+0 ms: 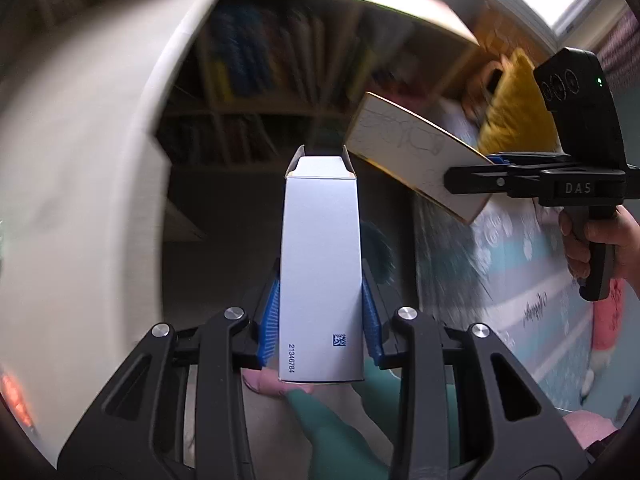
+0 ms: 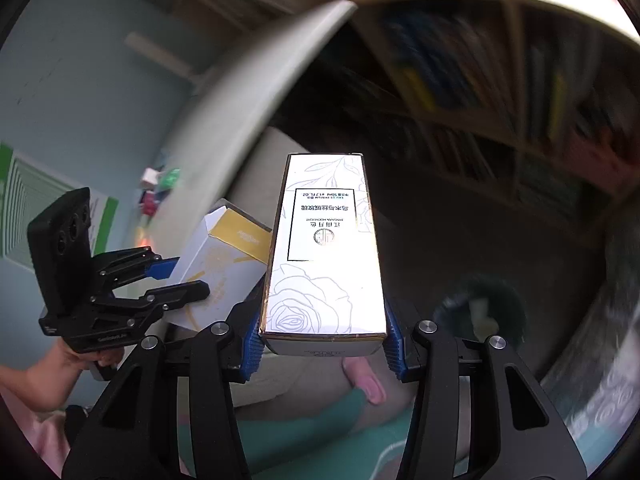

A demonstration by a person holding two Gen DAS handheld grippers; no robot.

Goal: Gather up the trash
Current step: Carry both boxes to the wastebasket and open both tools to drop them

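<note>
The plain white box (image 1: 321, 268) sits between the blue pads of the left gripper (image 1: 321, 312), its open flaps at the far end, and the jaws are closed on its two long sides so it does not slip. The rose-printed box (image 2: 326, 248) is clamped the same way in the right gripper (image 2: 325, 344), near its lower end. Both boxes are held in the air beside each other in front of a blurred bookshelf (image 1: 256, 80), probably on the way to a trash bin that I cannot see.

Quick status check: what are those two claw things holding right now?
Left gripper shut on plain white carton, top flaps open. Right gripper shut on rose-print perfume box. Nothing blocking either; surroundings blurred.
</note>
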